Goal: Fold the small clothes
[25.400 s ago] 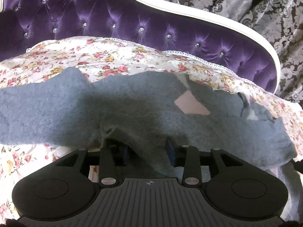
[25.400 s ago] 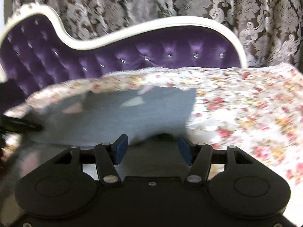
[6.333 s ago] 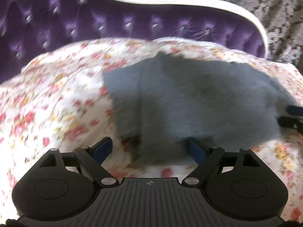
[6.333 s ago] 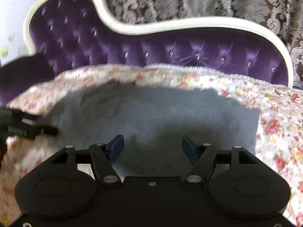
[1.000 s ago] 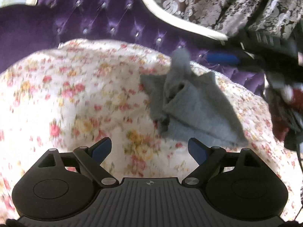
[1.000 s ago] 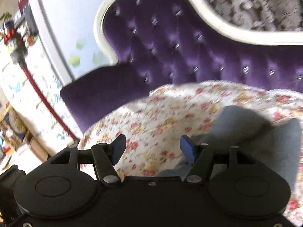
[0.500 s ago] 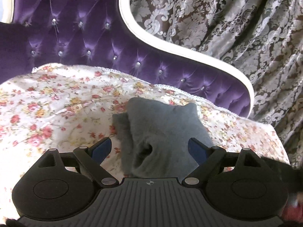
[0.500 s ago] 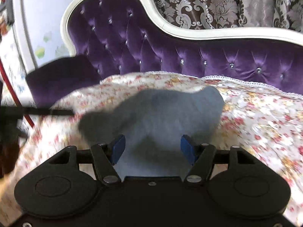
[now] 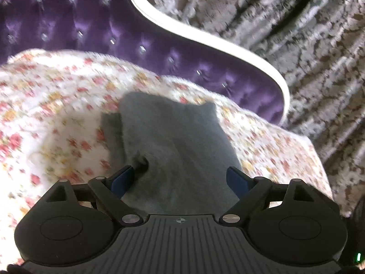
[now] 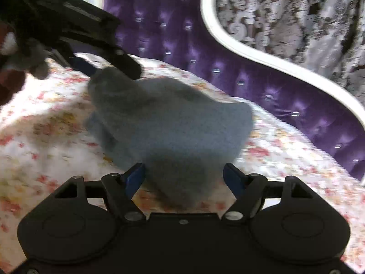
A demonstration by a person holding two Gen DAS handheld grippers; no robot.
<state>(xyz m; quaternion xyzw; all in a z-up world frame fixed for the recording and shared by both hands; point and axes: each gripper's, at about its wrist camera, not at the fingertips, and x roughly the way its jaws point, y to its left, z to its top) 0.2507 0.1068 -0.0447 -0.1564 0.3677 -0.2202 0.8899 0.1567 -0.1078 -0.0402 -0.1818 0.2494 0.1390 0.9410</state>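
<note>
A small grey fleece garment (image 9: 173, 146) lies folded into a compact bundle on the floral sheet (image 9: 52, 118). It also shows in the right wrist view (image 10: 173, 127). My left gripper (image 9: 180, 180) is open, its blue-padded fingers on either side of the bundle's near edge. In the right wrist view the left gripper's fingers (image 10: 118, 57) reach the bundle's far left corner. My right gripper (image 10: 183, 177) is open and empty, its jaws straddling the bundle's near edge. Both views are blurred.
The sheet covers a purple tufted sofa with a white curved frame (image 9: 205, 36) behind the bundle. Grey damask curtains (image 9: 308, 34) hang behind the sofa. The sheet's right edge (image 9: 319, 159) drops off near the curtains.
Both grippers have moved closer to the folded bundle. The left gripper now appears at the bundle's far corner in the right wrist view. The bundle keeps its folded shape.
</note>
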